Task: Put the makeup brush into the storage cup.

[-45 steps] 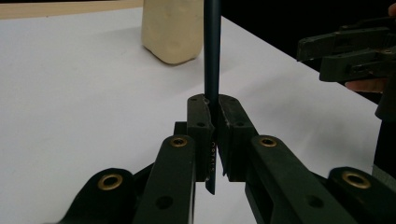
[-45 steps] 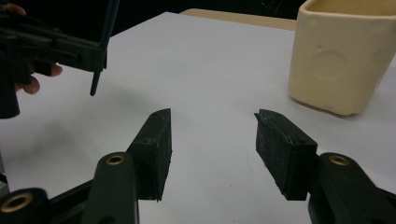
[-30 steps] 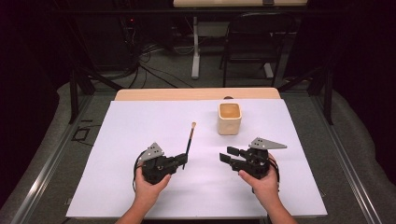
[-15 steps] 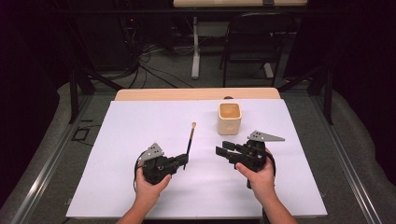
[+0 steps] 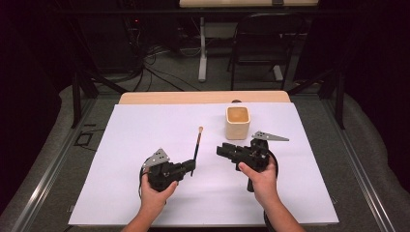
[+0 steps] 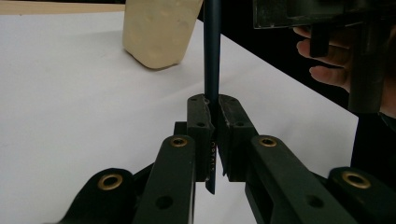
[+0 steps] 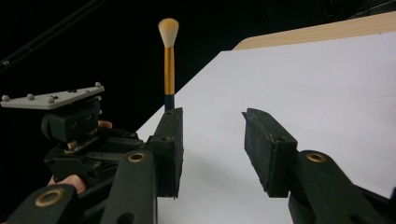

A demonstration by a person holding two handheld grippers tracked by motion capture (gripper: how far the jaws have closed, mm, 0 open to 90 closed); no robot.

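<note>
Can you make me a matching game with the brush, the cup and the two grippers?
Things:
1. brush
2. cup
3. left gripper
4. right gripper

States:
A. open, holding nothing
B. standing on the white table, beside the right gripper
C. shut on the dark handle
D. has a pale tuft on a gold band, handle pinched between fingers

Pairs: 1-D, 2-B, 3-C, 4-A
</note>
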